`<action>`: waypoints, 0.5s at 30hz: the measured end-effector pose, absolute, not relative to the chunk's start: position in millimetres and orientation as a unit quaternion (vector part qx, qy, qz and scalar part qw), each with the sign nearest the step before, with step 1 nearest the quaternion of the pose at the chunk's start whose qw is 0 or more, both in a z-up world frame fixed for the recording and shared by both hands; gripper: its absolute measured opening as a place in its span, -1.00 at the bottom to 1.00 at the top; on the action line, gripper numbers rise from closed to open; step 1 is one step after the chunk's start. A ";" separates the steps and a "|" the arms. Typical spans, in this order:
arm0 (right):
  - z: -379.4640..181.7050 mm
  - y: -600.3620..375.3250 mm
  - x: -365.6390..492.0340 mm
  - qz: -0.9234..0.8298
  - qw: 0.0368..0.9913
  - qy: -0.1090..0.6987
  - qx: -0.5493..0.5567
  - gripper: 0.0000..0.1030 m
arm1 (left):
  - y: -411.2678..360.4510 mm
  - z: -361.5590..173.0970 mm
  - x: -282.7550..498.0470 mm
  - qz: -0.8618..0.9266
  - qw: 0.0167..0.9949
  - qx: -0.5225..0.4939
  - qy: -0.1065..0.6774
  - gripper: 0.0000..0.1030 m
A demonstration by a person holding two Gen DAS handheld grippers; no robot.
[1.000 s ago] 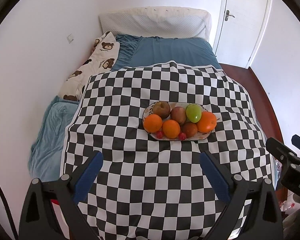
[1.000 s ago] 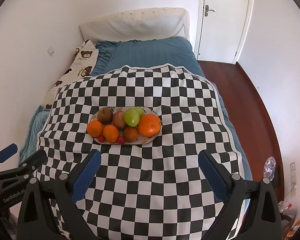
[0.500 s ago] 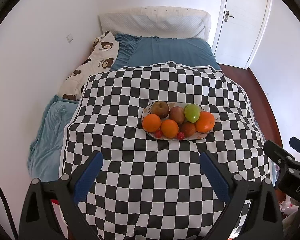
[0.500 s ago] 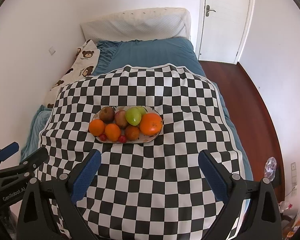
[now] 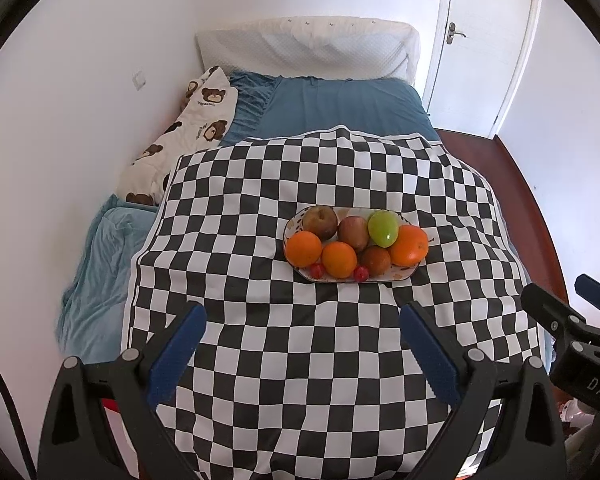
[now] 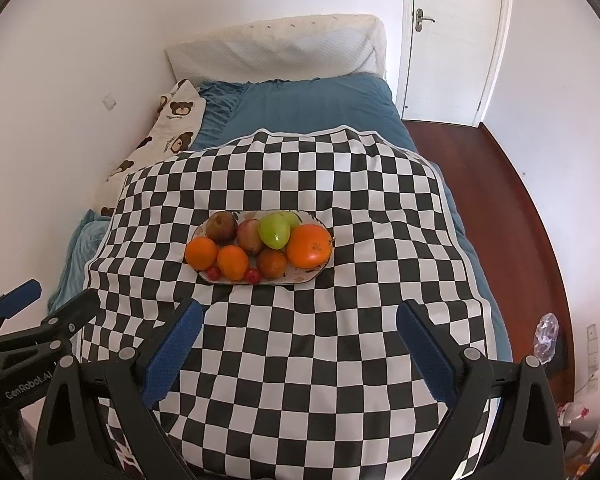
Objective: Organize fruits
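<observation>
White walls and a closed door (image 6: 452, 40) frame a narrow bedroom; a bed (image 5: 340, 104) with a blue sheet carries a black-and-white checkered cloth (image 5: 300, 360) draped over its near half, soft underneath and a little rumpled. On that cloth sits an oval plate (image 5: 404, 276), and all the fruit I can see is piled on it: three oranges, the largest (image 6: 309, 246) at the right end, a green apple (image 6: 274, 232) perched on top, brownish-red apples (image 5: 320, 222) behind, and two small red cherry-like fruits (image 5: 361, 273) at the near rim.

I judge the oranges firm and fairly weighty, best taken across the middle; their rind should hold. The apples look smooth and may slip, and the green one could roll if its neighbours shift. The small red ones look delicate, needing a light squeeze. The plate rests on bedding, so it may tip under pressure.

My left tongs (image 5: 300, 360) and right tongs (image 6: 298, 356) hang spread wide and empty, short of the plate. Fruit gathered like this fits a finished tidy or a pile awaiting sorting.
</observation>
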State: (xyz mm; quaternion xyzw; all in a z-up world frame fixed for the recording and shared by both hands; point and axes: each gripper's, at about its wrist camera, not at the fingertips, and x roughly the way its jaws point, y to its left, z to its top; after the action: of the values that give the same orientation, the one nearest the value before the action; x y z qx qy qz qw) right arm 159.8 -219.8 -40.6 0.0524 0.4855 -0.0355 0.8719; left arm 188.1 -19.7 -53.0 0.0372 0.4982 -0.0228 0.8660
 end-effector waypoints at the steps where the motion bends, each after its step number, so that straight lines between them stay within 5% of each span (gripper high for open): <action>1: -41.4 -218.9 159.4 -0.035 0.872 0.485 0.053 0.93 | -20.9 -53.4 188.2 -0.023 0.867 0.037 0.497 0.92; 15: -39.6 -215.5 158.4 -0.035 0.872 0.486 0.057 0.93 | -21.5 -53.5 188.9 -0.023 0.866 0.037 0.498 0.92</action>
State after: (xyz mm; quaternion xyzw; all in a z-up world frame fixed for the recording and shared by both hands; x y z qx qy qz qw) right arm 158.4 -215.5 -39.6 0.0570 0.4857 -0.0351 0.8716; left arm 188.9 -21.5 -53.5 0.0375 0.4981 -0.0231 0.8660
